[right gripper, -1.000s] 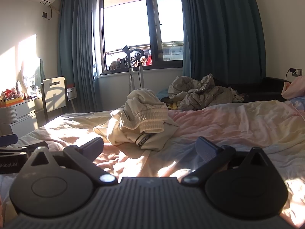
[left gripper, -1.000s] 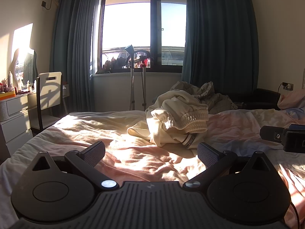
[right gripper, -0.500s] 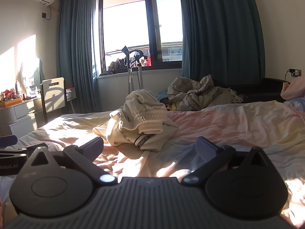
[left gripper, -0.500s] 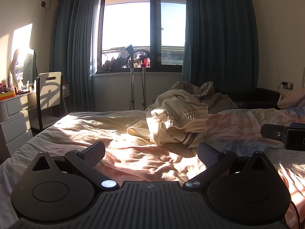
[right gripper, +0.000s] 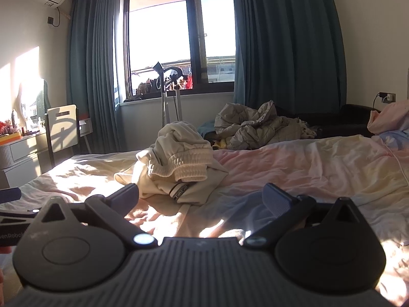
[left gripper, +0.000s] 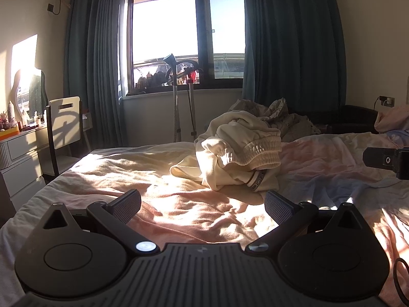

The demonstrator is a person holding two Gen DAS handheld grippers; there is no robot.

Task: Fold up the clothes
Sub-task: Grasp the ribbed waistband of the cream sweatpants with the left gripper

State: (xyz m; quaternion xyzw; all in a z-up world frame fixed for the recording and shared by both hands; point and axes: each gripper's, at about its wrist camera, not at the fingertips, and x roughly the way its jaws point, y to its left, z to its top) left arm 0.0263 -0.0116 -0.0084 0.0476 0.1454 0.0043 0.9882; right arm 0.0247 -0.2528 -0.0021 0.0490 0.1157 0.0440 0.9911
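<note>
A crumpled cream garment (left gripper: pixel 237 151) with a ribbed cuff lies in a heap on the bed (left gripper: pixel 158 174), just beyond both grippers. My left gripper (left gripper: pixel 203 203) hovers low over the sheet, open and holding nothing, with the heap ahead and slightly right. My right gripper (right gripper: pixel 200 197) is open too, empty, with the same cream garment (right gripper: pixel 179 158) ahead and slightly left of centre. The right gripper's body (left gripper: pixel 386 160) shows at the right edge of the left wrist view; the left gripper's body (right gripper: pixel 10 204) shows at the left edge of the right wrist view.
A grey pile of bedding or clothes (right gripper: pixel 258 128) lies behind the bed near the window. A chair (left gripper: pixel 64 125) and a dresser (left gripper: pixel 18 151) stand at the left. A pink pillow (right gripper: pixel 391 117) is at the far right. A garment steamer stand (left gripper: pixel 176 97) is by the window.
Both grippers have crept slightly towards the cream garment, which looks a little larger. Their fingers stay spread the same.
</note>
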